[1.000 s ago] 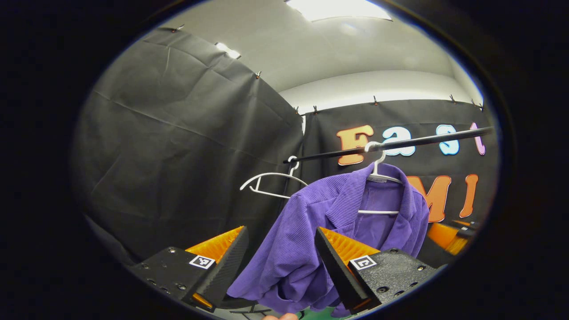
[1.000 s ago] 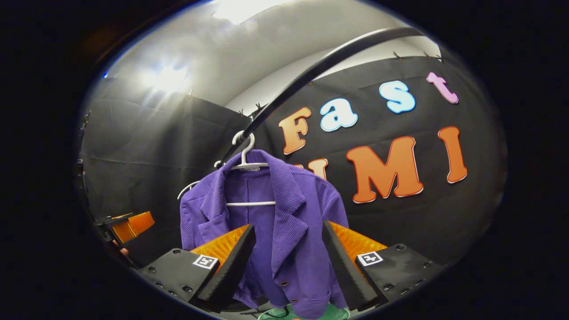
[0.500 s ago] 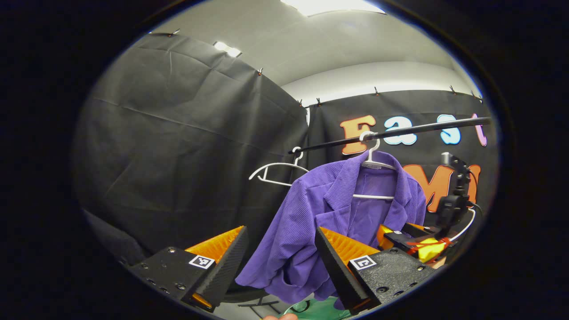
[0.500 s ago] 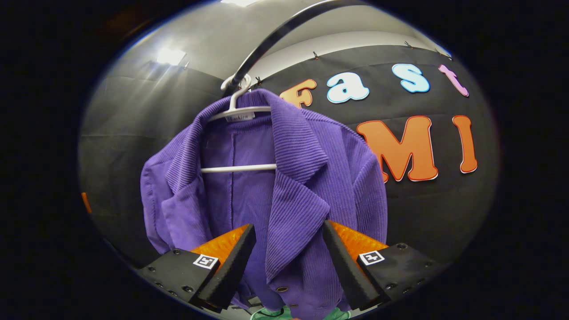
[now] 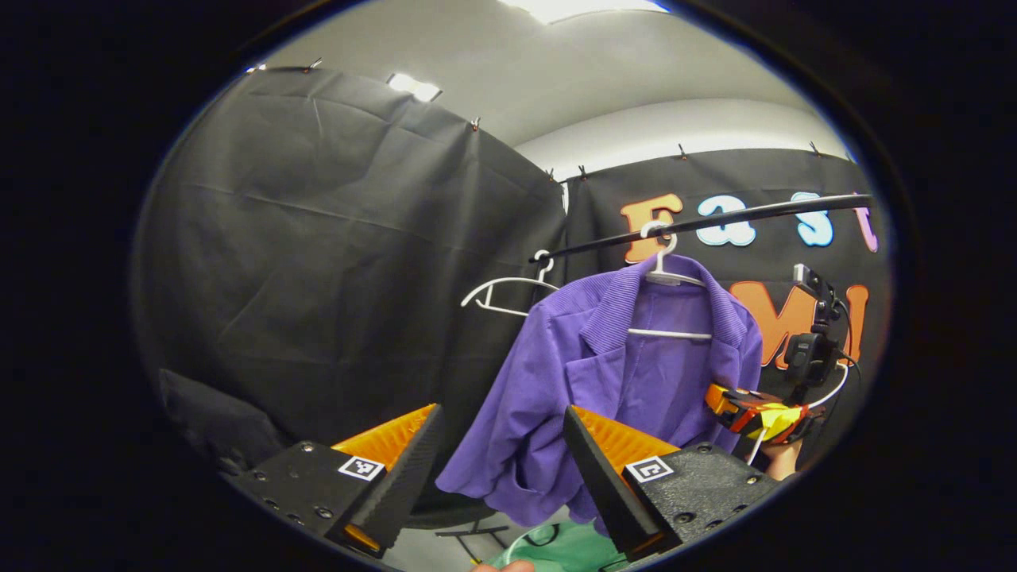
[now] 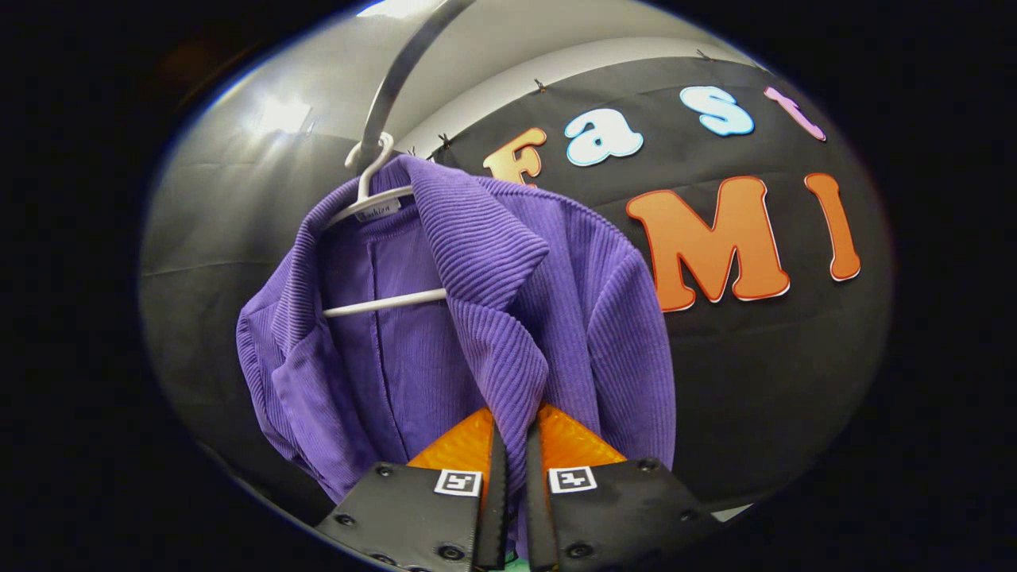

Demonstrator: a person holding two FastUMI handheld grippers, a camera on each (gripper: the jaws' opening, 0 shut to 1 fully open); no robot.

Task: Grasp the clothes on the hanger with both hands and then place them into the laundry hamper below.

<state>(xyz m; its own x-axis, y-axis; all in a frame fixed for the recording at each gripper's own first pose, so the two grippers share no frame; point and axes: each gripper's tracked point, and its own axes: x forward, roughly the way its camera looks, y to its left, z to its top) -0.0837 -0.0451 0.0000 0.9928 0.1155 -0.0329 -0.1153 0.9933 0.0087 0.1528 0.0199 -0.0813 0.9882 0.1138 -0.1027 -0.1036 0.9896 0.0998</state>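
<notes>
A purple ribbed jacket (image 5: 604, 381) (image 6: 508, 310) hangs on a white hanger (image 5: 666, 274) (image 6: 367, 191) from a black rail (image 5: 715, 224). My right gripper (image 6: 510, 433) is shut on the jacket's front lapel edge, with cloth pinched between both fingers. In the left gripper view that right gripper (image 5: 751, 409) sits at the jacket's right side, a hand behind it. My left gripper (image 5: 500, 421) is open, short of the jacket's hanging left sleeve, with nothing between its fingers. A green hamper rim (image 5: 556, 548) shows below the jacket.
An empty white hanger (image 5: 504, 290) hangs on the rail to the left of the jacket. Black cloth walls (image 5: 318, 262) close in the booth on the left and behind. A dark stand foot (image 5: 473, 534) rests on the floor under the jacket.
My right gripper moved in and closed on the jacket's lapel; it was open half a second ago. My left gripper has stayed open, its view drifting slightly.
</notes>
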